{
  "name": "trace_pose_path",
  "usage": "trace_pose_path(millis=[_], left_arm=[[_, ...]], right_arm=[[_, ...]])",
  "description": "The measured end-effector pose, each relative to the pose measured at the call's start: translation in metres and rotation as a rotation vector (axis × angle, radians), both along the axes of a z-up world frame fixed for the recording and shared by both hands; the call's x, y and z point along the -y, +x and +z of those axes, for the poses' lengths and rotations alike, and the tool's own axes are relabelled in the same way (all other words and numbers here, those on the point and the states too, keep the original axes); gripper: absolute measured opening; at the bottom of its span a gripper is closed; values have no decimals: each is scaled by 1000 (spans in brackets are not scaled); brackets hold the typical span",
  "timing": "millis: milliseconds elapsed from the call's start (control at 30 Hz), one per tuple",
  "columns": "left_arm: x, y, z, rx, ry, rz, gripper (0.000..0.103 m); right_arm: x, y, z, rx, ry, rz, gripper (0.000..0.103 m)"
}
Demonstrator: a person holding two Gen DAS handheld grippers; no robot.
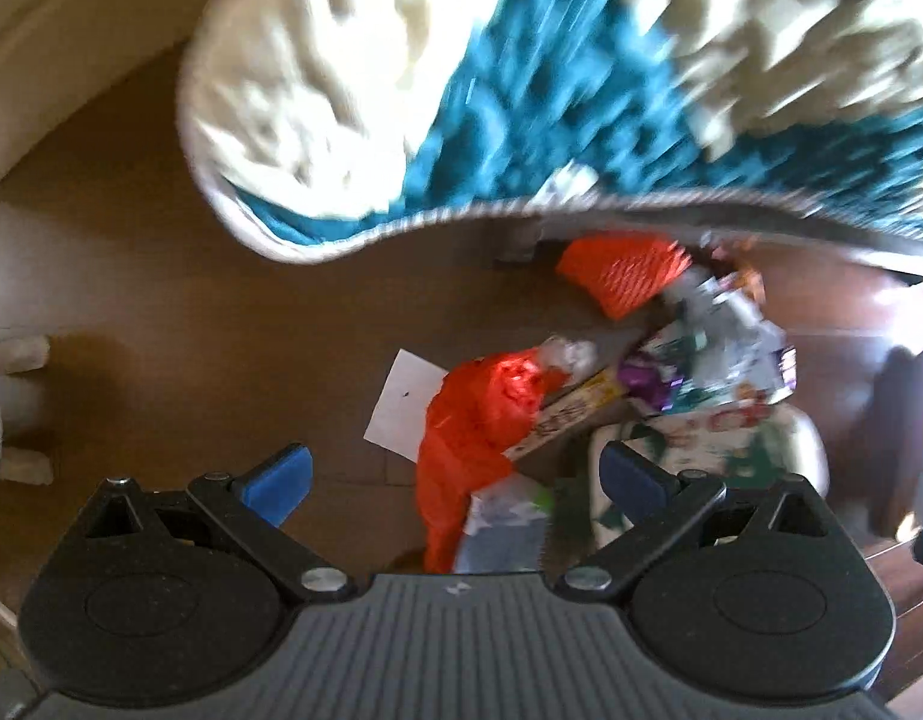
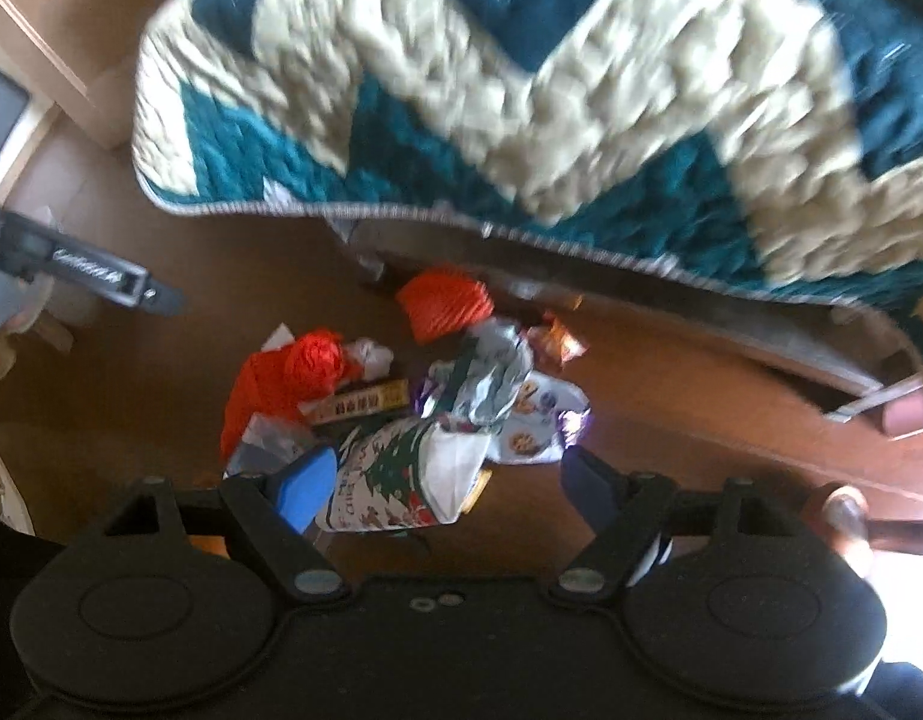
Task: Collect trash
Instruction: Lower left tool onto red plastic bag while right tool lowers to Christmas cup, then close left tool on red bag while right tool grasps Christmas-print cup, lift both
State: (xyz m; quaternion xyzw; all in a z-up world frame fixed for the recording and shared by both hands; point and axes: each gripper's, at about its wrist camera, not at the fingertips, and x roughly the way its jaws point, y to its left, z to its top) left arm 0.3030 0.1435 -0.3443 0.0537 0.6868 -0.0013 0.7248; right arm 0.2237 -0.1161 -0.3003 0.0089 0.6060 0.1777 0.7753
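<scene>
A heap of trash lies on the brown wood floor beside the bed: an orange plastic bag (image 1: 479,420) (image 2: 281,378), an orange ribbed wrapper (image 1: 626,270) (image 2: 446,300), a yellow box (image 1: 575,408) (image 2: 365,402), silver and purple wrappers (image 1: 719,354) (image 2: 491,384) and a Christmas-print bag (image 1: 731,438) (image 2: 395,474). My left gripper (image 1: 455,474) is open and empty above the heap. My right gripper (image 2: 443,480) is open and empty, its fingers either side of the Christmas bag, above it.
A teal and cream quilt (image 1: 461,90) (image 2: 521,90) overhangs the bed edge above the heap. A white paper sheet (image 1: 401,405) lies left of the orange bag. The left gripper's body (image 2: 89,276) shows at the right view's left side. A wall (image 1: 53,30) stands at the left.
</scene>
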Motion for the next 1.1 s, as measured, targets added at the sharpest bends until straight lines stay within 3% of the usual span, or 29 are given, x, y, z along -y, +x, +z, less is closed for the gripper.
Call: trace_pose_path(millis=[200,367,633,667,733,900,1000,1033,1067,1100], left_arm=[[2,-1,-76,-14,4,-159,102],[-1,3,-112,-23,-19,-182,102],[5,9,-154,-45,-82,-184,90],[7,10,-158,-52,-81,-185,86],[9,13,-166,-75,-80,-184,63],[10,13,-167,-72,-92,-189,45],[11,12,-160,-63,-86,-201,42],[12,11,-157,-60,-85,-204,41],[13,11,-153,-60,-84,-207,41],[14,10,-149,-61,-85,-208,41]], right_arm=[[-25,9,-44,-61,-46,59,81],[-39,19,-77,-104,-74,87,81],[-45,27,-113,-178,-54,65,80],[-45,27,-116,-183,-55,64,80],[-45,28,-121,-188,-60,57,80],[-42,29,-120,-165,-70,43,79],[-41,29,-118,-151,-72,48,77],[-42,29,-117,-145,-71,50,73],[-42,28,-116,-143,-70,53,60],[-43,27,-116,-153,-79,55,21]])
